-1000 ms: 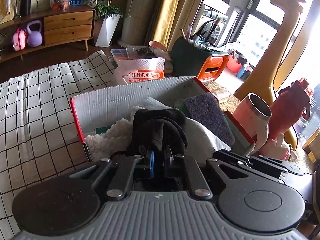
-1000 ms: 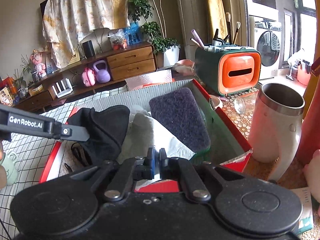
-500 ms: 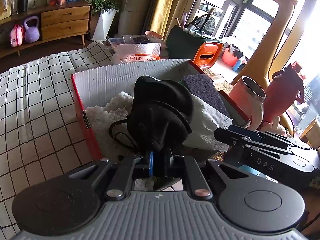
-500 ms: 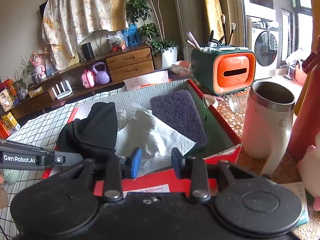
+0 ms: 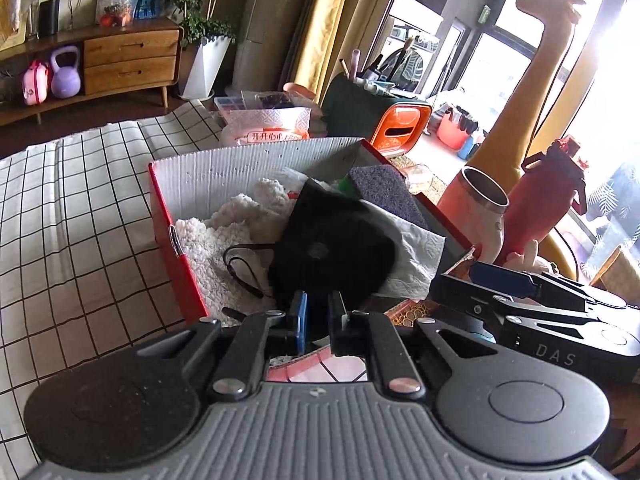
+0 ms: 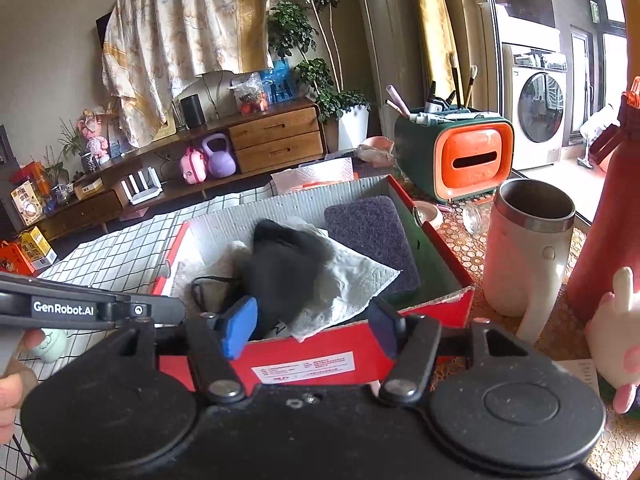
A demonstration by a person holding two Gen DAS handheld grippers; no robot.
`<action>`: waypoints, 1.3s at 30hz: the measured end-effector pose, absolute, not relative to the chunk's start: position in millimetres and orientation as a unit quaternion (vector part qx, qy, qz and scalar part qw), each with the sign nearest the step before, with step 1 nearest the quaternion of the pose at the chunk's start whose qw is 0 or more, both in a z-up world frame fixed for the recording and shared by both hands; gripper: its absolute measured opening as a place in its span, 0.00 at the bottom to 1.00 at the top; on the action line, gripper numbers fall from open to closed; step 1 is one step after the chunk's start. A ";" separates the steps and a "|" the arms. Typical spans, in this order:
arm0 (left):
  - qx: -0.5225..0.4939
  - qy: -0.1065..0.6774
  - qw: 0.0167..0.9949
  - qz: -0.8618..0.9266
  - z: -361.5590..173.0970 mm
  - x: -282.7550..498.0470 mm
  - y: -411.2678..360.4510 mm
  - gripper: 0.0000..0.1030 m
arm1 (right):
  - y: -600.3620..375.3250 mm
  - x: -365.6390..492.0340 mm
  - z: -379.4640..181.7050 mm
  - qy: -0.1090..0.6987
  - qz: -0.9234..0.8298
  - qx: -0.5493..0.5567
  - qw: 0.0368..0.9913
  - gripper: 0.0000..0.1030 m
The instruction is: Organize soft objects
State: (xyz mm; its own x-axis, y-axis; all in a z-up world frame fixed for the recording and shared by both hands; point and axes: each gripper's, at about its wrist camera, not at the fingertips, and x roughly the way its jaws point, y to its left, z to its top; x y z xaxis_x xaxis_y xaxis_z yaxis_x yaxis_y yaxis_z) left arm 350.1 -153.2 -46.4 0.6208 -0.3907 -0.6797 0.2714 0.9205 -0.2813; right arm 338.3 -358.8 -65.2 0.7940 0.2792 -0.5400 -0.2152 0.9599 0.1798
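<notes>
A red cardboard box (image 5: 176, 252) (image 6: 400, 344) holds a white fluffy cloth (image 5: 216, 240), a white tissue (image 5: 416, 248) (image 6: 352, 280) and a purple scouring pad (image 5: 384, 192) (image 6: 372, 232). My left gripper (image 5: 318, 314) is shut on the near edge of a black face mask (image 5: 332, 252) (image 6: 288, 268), which hangs blurred over the cloth and tissue. My right gripper (image 6: 312, 328) is in front of the box's near wall. Its jaws are opening, with nothing between the blue pads (image 6: 240, 328). In the left wrist view it shows at the lower right.
A white steel-lined mug (image 6: 528, 252), a red bottle (image 6: 608, 220) and a pink plush toy (image 6: 612, 340) stand right of the box. A green and orange organizer (image 6: 460, 160) sits behind. A checked cloth (image 5: 72, 208) covers the surface to the left. A person's hand (image 6: 12, 392) shows at the left edge.
The right jaws went from shut over the tissue to wide apart, and that gripper drew back from the box. The left gripper pulled the mask back toward the box's near side.
</notes>
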 end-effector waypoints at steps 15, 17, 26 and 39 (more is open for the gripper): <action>-0.056 0.326 0.925 -0.187 -15.1 289.2 -140.6 0.66 | -351.8 278.2 -35.1 0.246 0.174 0.031 0.953 0.83; -0.052 0.319 0.928 -0.183 -12.2 281.1 -139.1 0.69 | -350.8 271.3 -31.7 0.237 0.177 0.029 0.955 0.86; -0.035 0.296 0.939 -0.173 -7.3 246.8 -132.7 0.82 | -343.8 244.6 -26.5 0.208 0.187 0.026 0.960 1.00; -0.048 0.290 0.943 -0.159 -11.1 205.8 -115.8 1.00 | -341.4 213.6 -31.8 0.183 0.181 0.057 0.965 1.00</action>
State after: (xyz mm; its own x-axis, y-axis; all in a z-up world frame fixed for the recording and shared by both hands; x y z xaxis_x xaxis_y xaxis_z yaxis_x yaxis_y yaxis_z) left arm 205.8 -115.8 -11.1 0.7818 -0.3275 -0.5306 0.2720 0.9448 -0.1824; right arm 213.6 -341.4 -31.8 0.8673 0.3707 -0.3323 -0.3287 0.9277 0.1772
